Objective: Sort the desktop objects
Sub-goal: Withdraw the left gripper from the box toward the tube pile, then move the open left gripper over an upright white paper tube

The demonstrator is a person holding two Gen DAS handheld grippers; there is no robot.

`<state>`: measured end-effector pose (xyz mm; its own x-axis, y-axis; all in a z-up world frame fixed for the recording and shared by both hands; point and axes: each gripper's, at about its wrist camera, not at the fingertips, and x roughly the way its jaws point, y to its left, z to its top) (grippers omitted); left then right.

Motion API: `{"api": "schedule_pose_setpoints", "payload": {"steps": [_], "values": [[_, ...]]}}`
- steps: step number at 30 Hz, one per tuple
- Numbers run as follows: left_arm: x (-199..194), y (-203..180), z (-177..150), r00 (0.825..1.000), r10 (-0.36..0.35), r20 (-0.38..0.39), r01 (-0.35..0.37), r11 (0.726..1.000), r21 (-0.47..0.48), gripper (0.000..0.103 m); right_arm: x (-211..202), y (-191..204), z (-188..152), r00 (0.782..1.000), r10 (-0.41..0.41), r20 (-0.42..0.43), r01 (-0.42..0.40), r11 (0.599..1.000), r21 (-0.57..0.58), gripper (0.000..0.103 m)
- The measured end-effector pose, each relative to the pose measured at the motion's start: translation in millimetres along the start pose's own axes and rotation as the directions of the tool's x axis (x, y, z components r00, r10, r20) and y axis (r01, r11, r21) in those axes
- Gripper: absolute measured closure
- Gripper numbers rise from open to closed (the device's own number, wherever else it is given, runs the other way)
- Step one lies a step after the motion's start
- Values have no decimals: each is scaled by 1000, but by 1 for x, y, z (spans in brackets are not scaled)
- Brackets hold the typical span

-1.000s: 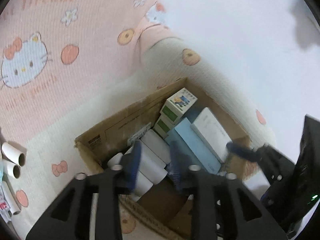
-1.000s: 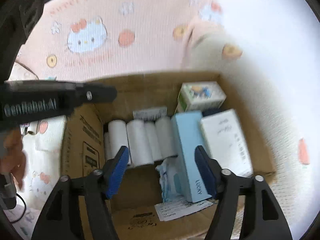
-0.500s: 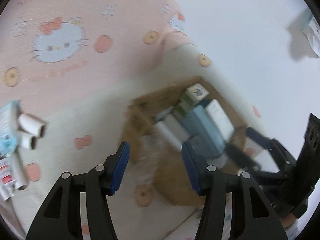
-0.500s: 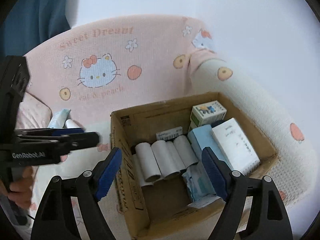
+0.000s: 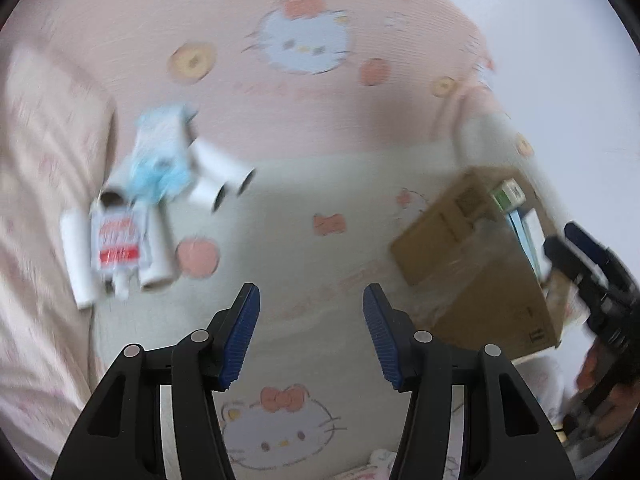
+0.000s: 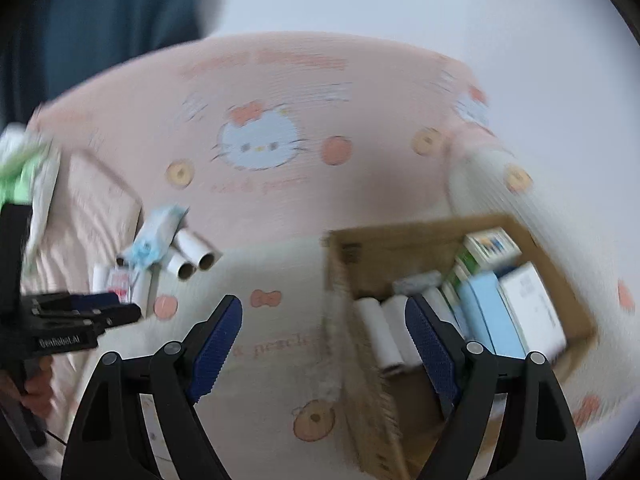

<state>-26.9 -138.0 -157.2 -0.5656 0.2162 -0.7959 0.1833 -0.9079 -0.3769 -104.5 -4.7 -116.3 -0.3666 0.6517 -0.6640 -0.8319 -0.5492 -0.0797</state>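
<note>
A pile of loose items lies on the Hello Kitty blanket: white paper rolls (image 5: pixel 218 178), a blue-white tissue pack (image 5: pixel 162 152) and a red-labelled packet (image 5: pixel 118 238); the pile also shows in the right wrist view (image 6: pixel 160 248). A cardboard box (image 5: pixel 476 280) stands at the right, holding white rolls (image 6: pixel 384 328), a light blue box (image 6: pixel 490 318), a white box (image 6: pixel 534 312) and a green-white carton (image 6: pixel 490 246). My left gripper (image 5: pixel 311 334) is open and empty above the blanket, between pile and box. My right gripper (image 6: pixel 323 344) is open and empty at the box's left wall.
The pink sofa back (image 6: pixel 280 92) rises behind the blanket, a cushion (image 5: pixel 48 128) lies at the left. The white armrest (image 6: pixel 492 184) runs behind the box. The other gripper shows in each view: the right one (image 5: pixel 592 280), the left one (image 6: pixel 68 320).
My left gripper has swung left from inside the box to over the blanket and opened wider. My right gripper has risen out of the box and shifted left.
</note>
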Motion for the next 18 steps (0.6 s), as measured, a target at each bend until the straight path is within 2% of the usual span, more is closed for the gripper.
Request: {"api": "schedule_pose_setpoints", "payload": {"steps": [3,4,6,9,10,12,18], "values": [[-3,40,-1,1000,-20,9,21,991,-133,45,18,43,4,1000,1,-20,-4,990,-138,19],[-4,53,-1,1000,-20,10,21,986,-164,45,25,61,3,999,30,-25,-34,984,-177,19],[-5,70,-1,1000,-7,3,8,979,-205,45,38,84,2,991,125,-46,-132,975,-178,19],[-10,93,0,999,48,12,-44,973,-226,45,65,111,-3,961,244,-128,-256,963,-84,19],[-11,99,0,998,66,16,-61,972,-226,45,80,124,-7,941,289,-177,-301,953,-43,19],[-12,113,0,995,99,17,-93,967,-238,45,102,147,-14,912,330,-242,-349,936,-37,19],[6,148,0,998,64,-28,-70,935,-349,45,137,200,-32,917,273,-292,-345,909,-235,19]]}}
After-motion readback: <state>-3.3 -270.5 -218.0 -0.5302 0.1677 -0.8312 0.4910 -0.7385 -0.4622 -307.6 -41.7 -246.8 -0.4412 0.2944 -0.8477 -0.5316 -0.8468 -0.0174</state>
